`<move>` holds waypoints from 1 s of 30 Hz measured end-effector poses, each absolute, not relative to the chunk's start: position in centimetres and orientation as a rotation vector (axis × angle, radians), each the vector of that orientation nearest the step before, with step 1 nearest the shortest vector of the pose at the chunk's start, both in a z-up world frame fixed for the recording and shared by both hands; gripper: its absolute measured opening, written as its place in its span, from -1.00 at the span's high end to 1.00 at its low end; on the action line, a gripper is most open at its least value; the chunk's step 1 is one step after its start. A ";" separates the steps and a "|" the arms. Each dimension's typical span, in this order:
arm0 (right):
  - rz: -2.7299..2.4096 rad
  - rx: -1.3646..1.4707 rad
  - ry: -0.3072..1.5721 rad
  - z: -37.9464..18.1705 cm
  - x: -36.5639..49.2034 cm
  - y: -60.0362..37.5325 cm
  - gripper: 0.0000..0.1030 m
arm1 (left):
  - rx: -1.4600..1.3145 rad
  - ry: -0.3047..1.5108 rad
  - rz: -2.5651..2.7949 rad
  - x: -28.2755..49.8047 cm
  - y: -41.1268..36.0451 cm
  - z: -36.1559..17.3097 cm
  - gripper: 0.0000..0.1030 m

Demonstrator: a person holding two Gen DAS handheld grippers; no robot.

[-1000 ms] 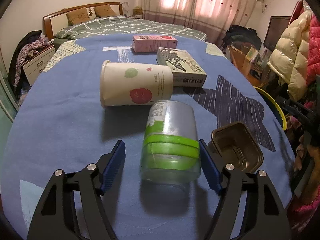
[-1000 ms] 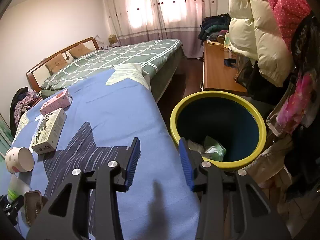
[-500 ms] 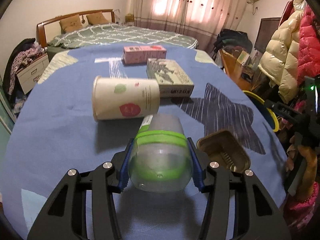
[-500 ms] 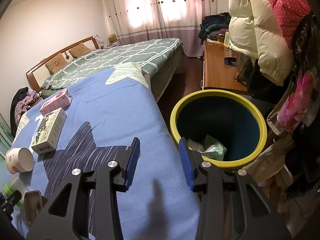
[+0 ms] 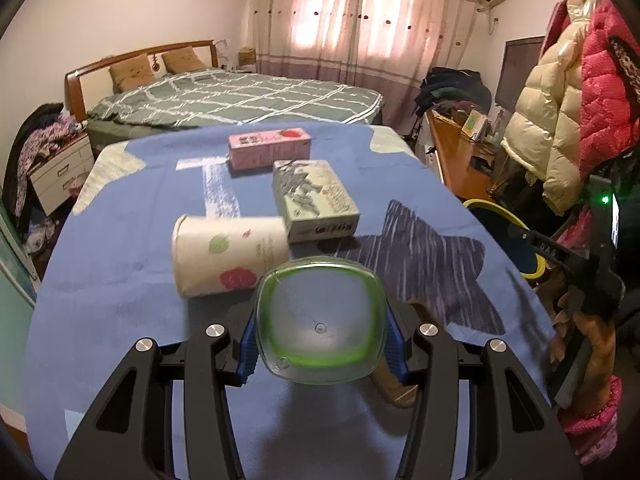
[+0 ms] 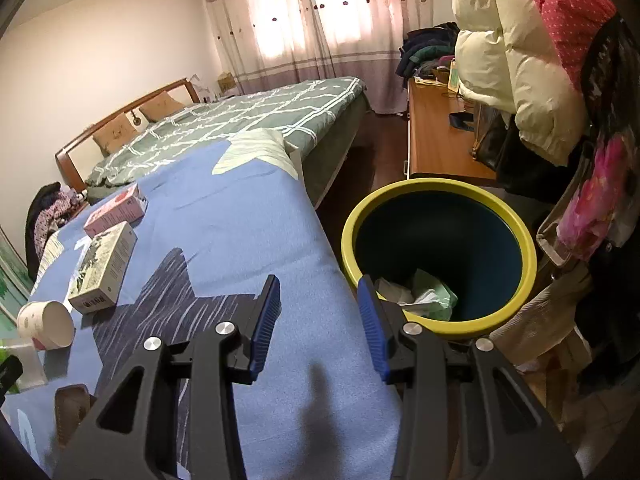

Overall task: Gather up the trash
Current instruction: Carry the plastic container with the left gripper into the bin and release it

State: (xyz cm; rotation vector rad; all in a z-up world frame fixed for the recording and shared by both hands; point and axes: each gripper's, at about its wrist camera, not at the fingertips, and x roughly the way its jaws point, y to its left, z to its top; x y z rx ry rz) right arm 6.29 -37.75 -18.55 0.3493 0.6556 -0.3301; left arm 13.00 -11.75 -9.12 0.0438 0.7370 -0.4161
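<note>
My left gripper (image 5: pixel 320 336) is shut on a clear plastic container with green bands (image 5: pixel 320 324), lifted off the blue cloth with its base turned toward the camera. Behind it lies a white paper cup (image 5: pixel 228 254) on its side, then a grey-green box (image 5: pixel 316 200) and a pink carton (image 5: pixel 270 148). A brown plastic tray (image 5: pixel 394 384) is mostly hidden behind the right finger. My right gripper (image 6: pixel 318 320) stands open over the cloth's edge with nothing between its fingers, beside the yellow-rimmed bin (image 6: pixel 516 224) that holds crumpled trash (image 6: pixel 428 292).
The blue cloth (image 6: pixel 224 232) covers a table that ends just left of the bin. A bed (image 5: pixel 240 96) lies beyond, a wooden desk (image 6: pixel 432 140) stands behind the bin, and puffy jackets (image 6: pixel 520 40) hang at the right. A person's hand (image 5: pixel 588 332) holds the right gripper.
My left gripper closed on the clear container and lifted it off the cloth, tipping its base toward the camera. The right gripper stayed where it was.
</note>
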 end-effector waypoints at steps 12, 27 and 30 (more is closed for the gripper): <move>-0.403 0.345 0.627 -18.1 3.4 -41.3 0.24 | 0.109 0.694 -0.583 15.3 -21.0 -4.7 0.03; -0.608 0.447 0.594 -20.0 -2.0 -50.3 0.14 | 0.196 0.769 -0.788 17.0 -42.3 -6.2 0.03; -0.628 0.451 0.591 -20.2 -2.6 -51.2 0.13 | 0.210 0.807 -0.791 17.7 -45.3 -7.5 0.03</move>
